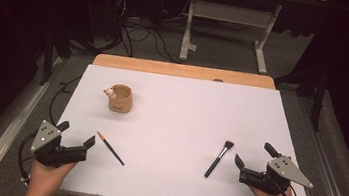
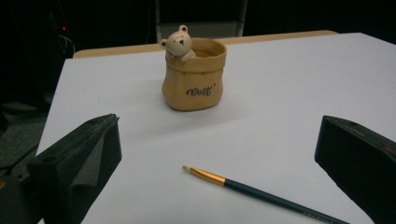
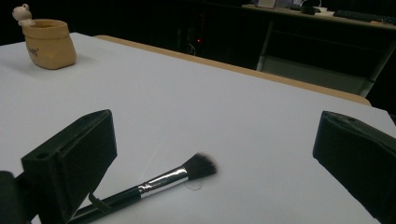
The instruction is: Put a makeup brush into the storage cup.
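Brushes lie flat on the white table, none yet picked up: the thin brush just beside the left gripper, the makeup brush just beside the right gripper. Each gripper has its jaws spread wide and grasps nothing. The pot, a tan sack shape with a small bear on its rim, stands upright well apart at the far left; as far as its mouth shows, it looks empty. Judged so, the work has barely begun: both brushes remain to be lifted and stood in the pot.
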`<state>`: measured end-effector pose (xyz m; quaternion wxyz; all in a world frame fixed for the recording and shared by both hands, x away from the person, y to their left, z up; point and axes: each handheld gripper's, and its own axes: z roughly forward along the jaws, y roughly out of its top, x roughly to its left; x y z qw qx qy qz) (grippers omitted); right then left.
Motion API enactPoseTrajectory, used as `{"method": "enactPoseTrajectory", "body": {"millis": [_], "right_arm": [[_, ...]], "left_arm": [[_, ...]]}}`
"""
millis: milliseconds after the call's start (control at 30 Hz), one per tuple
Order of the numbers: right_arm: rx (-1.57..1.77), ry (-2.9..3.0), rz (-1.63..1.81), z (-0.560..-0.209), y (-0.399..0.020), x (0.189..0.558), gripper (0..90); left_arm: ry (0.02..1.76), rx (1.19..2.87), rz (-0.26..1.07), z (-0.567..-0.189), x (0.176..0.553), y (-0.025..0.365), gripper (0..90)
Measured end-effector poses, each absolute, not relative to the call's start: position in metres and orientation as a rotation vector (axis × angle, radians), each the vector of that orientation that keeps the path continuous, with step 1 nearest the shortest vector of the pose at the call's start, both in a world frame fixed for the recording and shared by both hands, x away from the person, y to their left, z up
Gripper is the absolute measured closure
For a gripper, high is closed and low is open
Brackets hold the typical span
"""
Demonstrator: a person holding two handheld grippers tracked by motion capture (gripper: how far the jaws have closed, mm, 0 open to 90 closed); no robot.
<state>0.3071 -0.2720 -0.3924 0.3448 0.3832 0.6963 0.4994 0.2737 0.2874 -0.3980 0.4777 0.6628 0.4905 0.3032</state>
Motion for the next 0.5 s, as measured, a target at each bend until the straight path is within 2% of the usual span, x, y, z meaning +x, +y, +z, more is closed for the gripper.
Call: {"method": "enactPoseTrajectory", "body": {"millis": [500], "right_arm": [[0.983,1.814,1.297,-0.3921,-0.2715,0.3071,1.1]], "left_arm": [[1.245,1.705,0.725,-0.4053,0.2797,0.2835,1.2]]}}
